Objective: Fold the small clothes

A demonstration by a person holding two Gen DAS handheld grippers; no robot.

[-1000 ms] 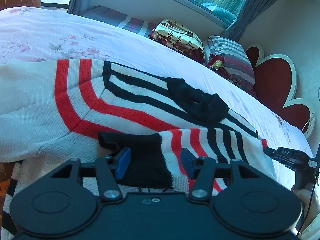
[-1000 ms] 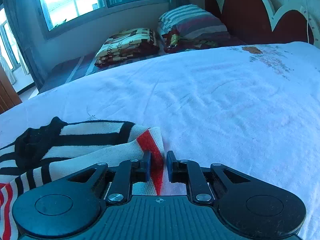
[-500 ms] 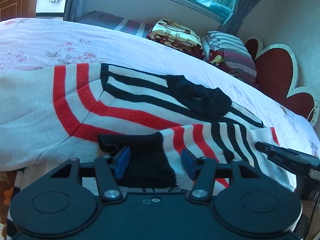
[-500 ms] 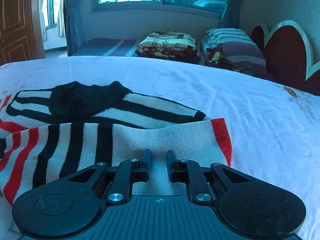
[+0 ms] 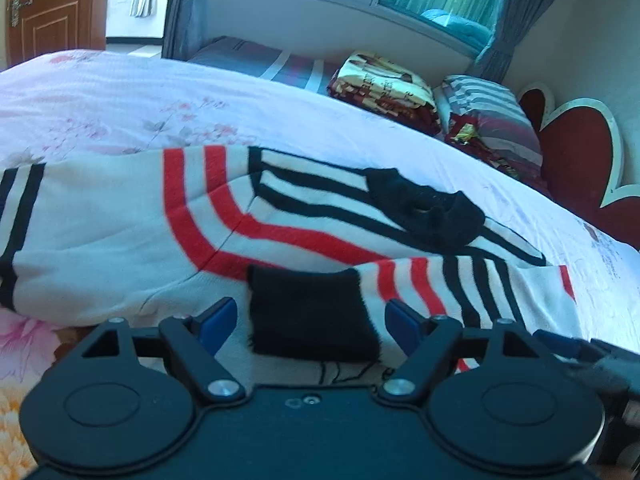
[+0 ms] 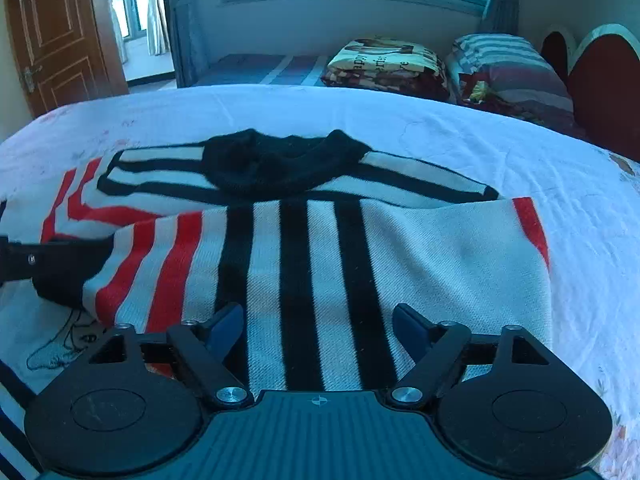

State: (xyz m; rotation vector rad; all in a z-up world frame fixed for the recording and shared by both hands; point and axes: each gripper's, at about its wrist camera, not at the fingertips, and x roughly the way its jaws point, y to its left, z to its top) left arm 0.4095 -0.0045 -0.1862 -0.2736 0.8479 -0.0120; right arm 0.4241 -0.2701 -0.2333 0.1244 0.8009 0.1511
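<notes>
A white knit sweater [image 5: 100, 236] with red and black stripes lies on the bed, its black collar [image 5: 424, 208] toward the pillows. One sleeve is folded across the body, and its black cuff [image 5: 312, 312] lies between the fingers of my left gripper [image 5: 310, 316]. That gripper's jaws are opening and the pads stand clear of the cuff. In the right wrist view the folded sleeve [image 6: 304, 272] lies flat under my right gripper [image 6: 318, 326], whose jaws are opening too, with no pad pressing on the knit. The collar [image 6: 280, 164] sits beyond it.
The bed sheet [image 6: 560, 168] stretches bare to the right. Folded blankets [image 6: 384, 64] and a striped pillow [image 6: 508, 68] lie by the window, a red headboard [image 5: 576, 156] at the right. A wooden door [image 6: 56, 36] stands at the left. The other gripper's tip [image 6: 16, 264] shows at the left edge.
Both grippers have opened and let go of the sleeve. The right gripper carried the sleeve's edge leftward over the sweater's body, and the sleeve now lies folded flat across it.
</notes>
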